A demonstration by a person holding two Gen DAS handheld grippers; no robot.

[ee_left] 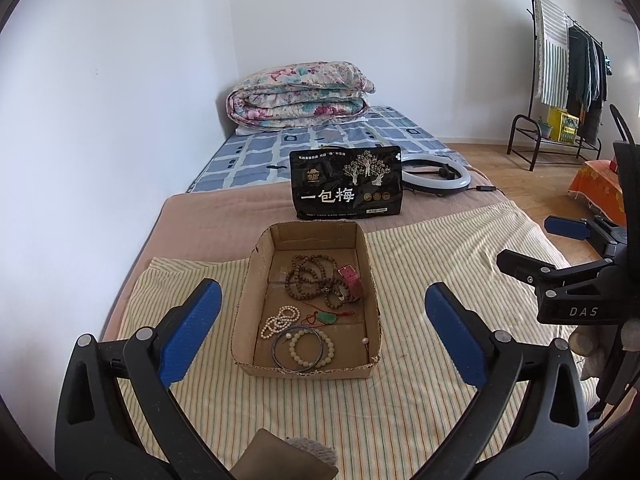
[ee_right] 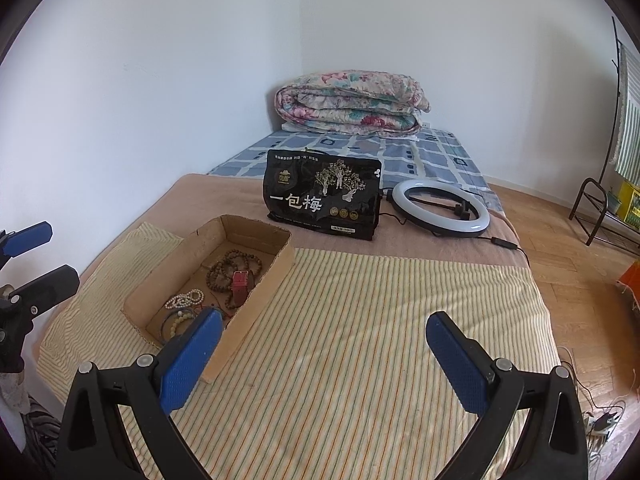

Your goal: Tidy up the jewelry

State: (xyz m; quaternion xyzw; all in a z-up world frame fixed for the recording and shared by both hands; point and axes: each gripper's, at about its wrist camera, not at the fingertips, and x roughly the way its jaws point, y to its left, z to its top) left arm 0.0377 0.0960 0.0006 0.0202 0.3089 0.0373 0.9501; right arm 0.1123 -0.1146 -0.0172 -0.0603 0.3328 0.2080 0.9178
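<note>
A shallow cardboard box sits on the striped cloth on the bed. Inside lie a brown bead necklace, a pink watch, a white pearl bracelet, a green pendant on red cord, a pale bead bracelet and a thin metal bangle. My left gripper is open and empty, above the box's near end. My right gripper is open and empty over the cloth, right of the box. The right gripper also shows in the left wrist view.
A black snack bag stands behind the box, with a ring light to its right. A folded floral quilt lies at the bed's far end. A clothes rack stands on the wooden floor at the right.
</note>
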